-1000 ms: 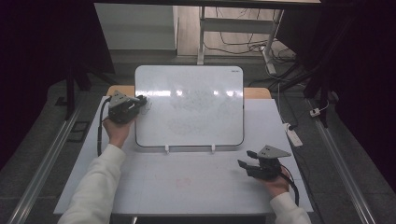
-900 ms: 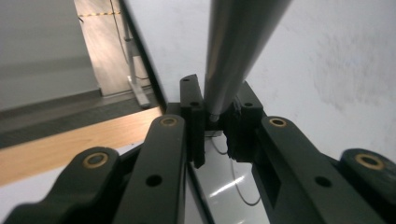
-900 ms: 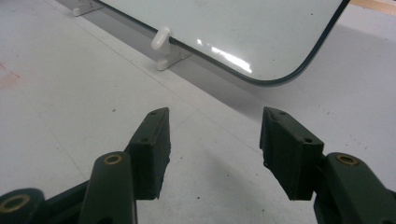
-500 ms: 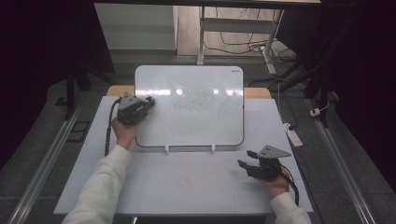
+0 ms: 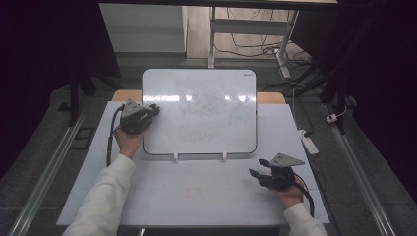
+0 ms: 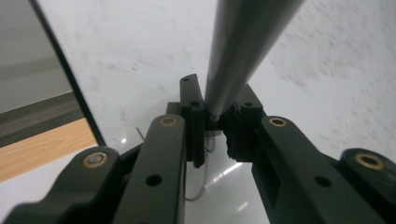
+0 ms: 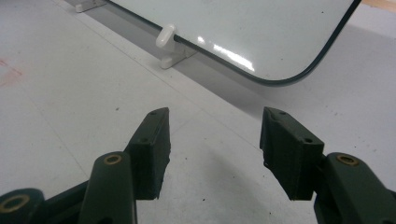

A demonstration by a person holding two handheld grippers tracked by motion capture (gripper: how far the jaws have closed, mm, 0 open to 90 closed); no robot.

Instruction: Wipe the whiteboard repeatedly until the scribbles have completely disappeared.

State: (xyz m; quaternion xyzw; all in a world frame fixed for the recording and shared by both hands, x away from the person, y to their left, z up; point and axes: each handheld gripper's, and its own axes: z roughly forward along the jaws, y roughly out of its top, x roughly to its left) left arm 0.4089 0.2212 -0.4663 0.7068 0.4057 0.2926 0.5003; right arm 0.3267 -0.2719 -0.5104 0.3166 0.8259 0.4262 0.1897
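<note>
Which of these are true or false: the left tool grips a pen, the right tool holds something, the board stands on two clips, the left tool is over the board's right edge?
1. The left tool grips a dark pen. True.
2. The right tool holds something. False: its jaws are open and empty.
3. The whiteboard rests on two white clips. True.
4. The left tool is over the board's right edge. False: it is at the left edge.

bare table [image 5: 196,191] before right gripper [image 5: 256,175], whiteboard [image 5: 199,110] and clips [image 5: 176,157] blocking beyond
</note>
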